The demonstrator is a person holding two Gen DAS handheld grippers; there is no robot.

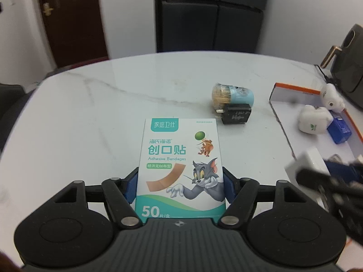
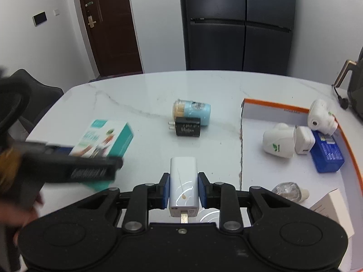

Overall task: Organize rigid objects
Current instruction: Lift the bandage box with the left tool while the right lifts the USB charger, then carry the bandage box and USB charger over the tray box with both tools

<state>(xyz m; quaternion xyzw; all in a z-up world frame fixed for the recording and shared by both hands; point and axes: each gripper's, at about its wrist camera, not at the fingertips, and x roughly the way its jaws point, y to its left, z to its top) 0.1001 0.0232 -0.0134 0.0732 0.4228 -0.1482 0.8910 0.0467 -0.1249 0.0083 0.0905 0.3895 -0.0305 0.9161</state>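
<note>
My left gripper (image 1: 180, 182) is shut on a bandage box (image 1: 179, 158) with a cartoon cat and mouse, its blue pads (image 1: 131, 185) pressed on both long sides, above the marble table (image 1: 90, 117). In the right wrist view the same box (image 2: 106, 140) is blurred at the left. My right gripper (image 2: 184, 189) is shut on a white charger (image 2: 184, 179), its prongs facing the camera. A blue toothpick jar (image 2: 192, 112) lies on its side against a black plug adapter (image 2: 187, 127) mid-table. The orange-rimmed tray (image 2: 272, 113) stands at the right.
The tray holds two white plug-in devices (image 2: 279, 144), a white adapter (image 2: 304, 141), a blue box (image 2: 326, 156), a clear bottle (image 2: 287, 190) and a white carton (image 2: 333, 206). A dark appliance (image 1: 349, 63) stands behind it. A dark chair (image 2: 29, 86) is at the table's left.
</note>
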